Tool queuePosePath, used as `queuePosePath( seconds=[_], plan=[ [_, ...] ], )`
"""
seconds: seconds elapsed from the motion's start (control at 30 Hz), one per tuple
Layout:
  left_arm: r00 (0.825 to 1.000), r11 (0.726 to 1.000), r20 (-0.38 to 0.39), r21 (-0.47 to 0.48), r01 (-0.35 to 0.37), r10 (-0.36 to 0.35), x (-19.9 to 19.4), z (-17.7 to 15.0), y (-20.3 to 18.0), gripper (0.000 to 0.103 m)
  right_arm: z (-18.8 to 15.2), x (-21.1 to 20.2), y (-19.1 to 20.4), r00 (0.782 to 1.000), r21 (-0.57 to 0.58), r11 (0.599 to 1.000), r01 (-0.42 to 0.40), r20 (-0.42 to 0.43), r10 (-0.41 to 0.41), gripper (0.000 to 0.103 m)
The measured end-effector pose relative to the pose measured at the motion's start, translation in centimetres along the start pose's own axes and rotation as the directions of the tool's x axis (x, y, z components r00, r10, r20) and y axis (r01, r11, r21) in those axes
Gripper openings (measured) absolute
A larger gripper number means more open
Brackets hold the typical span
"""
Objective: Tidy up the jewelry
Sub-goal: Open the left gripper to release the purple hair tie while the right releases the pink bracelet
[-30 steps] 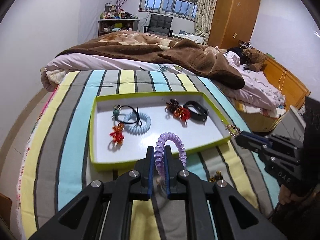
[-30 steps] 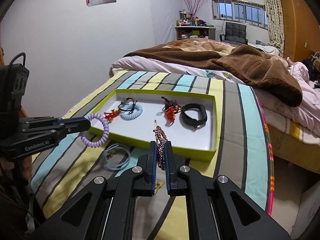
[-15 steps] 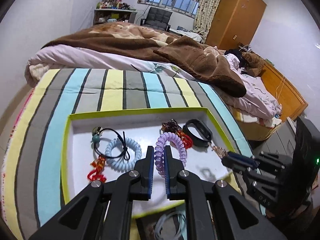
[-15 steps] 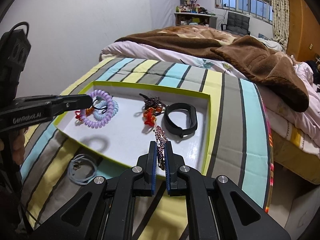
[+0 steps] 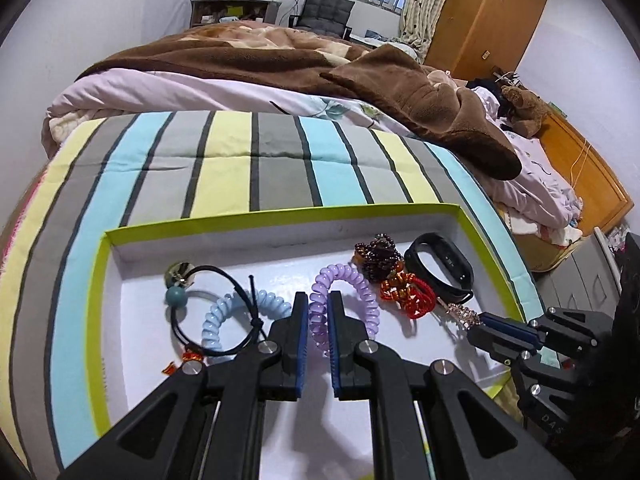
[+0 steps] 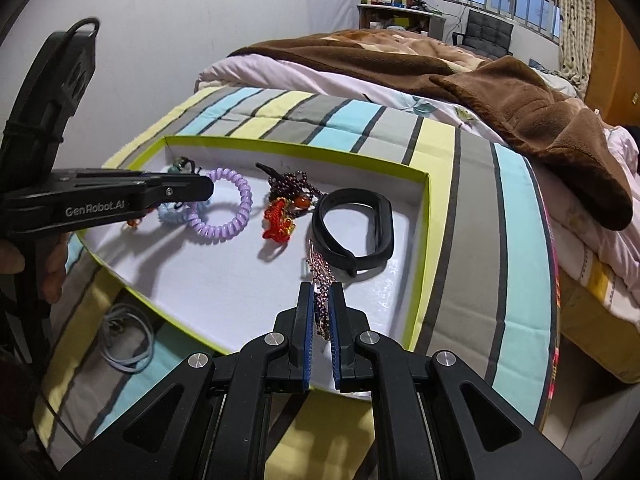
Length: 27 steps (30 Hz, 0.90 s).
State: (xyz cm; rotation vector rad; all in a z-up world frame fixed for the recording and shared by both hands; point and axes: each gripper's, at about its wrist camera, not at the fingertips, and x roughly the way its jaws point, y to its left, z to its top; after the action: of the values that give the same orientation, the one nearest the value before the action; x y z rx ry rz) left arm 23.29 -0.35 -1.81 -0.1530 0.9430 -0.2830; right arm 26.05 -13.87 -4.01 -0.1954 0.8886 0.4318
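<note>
A shallow white box with a lime-green rim (image 5: 276,216) (image 6: 296,148) lies on the striped bedspread. My left gripper (image 5: 319,300) (image 6: 206,188) is shut on a purple spiral hair tie (image 5: 348,280) (image 6: 230,208), held low over the box floor. My right gripper (image 6: 321,290) (image 5: 482,320) is shut on a pink beaded hair clip (image 6: 320,270) (image 5: 460,312) over the box's near right part. Inside the box lie a pale blue spiral tie (image 5: 240,312), a black elastic with a teal bead (image 5: 176,296), dark red beads (image 5: 378,256) (image 6: 294,184), a red knot charm (image 5: 408,296) (image 6: 278,220) and a black wristband (image 5: 440,264) (image 6: 356,228).
A pale blue-grey cord loop (image 6: 128,340) lies on the bedspread outside the box's near left edge. A brown blanket (image 5: 280,64) and pink quilt are heaped beyond the box. The bedspread's right edge (image 6: 548,280) drops off to the floor. A hand (image 6: 44,264) holds the left gripper.
Both grippers have moved forward and down, from the box's near edge to over its floor, carrying the purple tie and the beaded clip with them.
</note>
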Motion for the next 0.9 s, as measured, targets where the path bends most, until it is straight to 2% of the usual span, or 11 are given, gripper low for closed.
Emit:
queuePosePath(
  seconds=[0.13, 0.67, 0.8, 0.9],
  plan=[
    [1.0, 1.0, 0.002, 0.018, -0.025, 0.025, 0.3, 0.1, -0.3, 0.01, 0.0, 0.2, 0.2, 1.0, -0.016, 1.0, 0.012, -0.002, -0.012, 0.007],
    [0.999, 1.0, -0.029, 0.003, -0.022, 0.022, 1.2, 0.1, -0.2, 0.011, -0.1, 0.4, 0.4, 1.0, -0.018, 1.0, -0.003, -0.008, 0.003, 0.01],
    [1.0, 1.0, -0.024, 0.003, -0.009, 0.009, 0.9, 0.1, -0.4, 0.028, -0.2, 0.1, 0.6, 1.0, -0.018, 1.0, -0.004, -0.001, 0.004, 0.014],
    [1.0, 1.0, -0.013, -0.001, -0.006, 0.006, 0.4, 0.0, -0.4, 0.029, -0.2, -0.1, 0.6, 1.0, -0.009, 1.0, -0.004, 0.005, 0.005, 0.015]
  ],
)
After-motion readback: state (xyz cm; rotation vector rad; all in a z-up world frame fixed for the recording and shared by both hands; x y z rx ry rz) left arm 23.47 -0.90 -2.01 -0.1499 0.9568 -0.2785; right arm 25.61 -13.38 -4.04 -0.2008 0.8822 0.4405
